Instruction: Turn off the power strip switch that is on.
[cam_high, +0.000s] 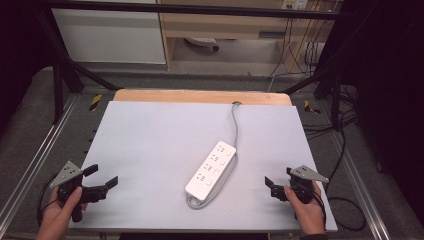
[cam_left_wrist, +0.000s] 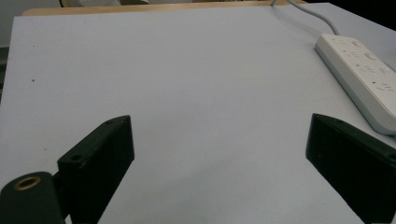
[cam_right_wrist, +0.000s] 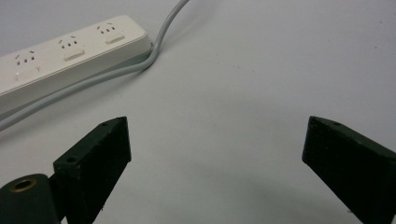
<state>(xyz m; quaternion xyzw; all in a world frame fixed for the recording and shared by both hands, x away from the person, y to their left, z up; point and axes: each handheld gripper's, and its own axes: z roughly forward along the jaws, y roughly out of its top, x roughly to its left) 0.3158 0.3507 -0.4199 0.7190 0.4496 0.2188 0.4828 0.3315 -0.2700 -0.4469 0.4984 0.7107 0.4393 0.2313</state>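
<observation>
The white power strip (cam_high: 210, 171) lies diagonally near the middle of the grey tabletop (cam_high: 150, 135), its grey cord (cam_high: 234, 122) looping around the near end, back along its right side and off to the far edge. The left tool (cam_high: 106, 176) rests at the near left, the right tool (cam_high: 270, 184) at the near right; both stand with jaws spread wide and nothing between them, well apart from the strip. The 2 tools look set to approach it. A good grasp would probably come across the strip's narrow width, near 1 end, jaws square to its long sides and clear of the cord so it is not pinched. The other tool could steady the opposite end.
</observation>
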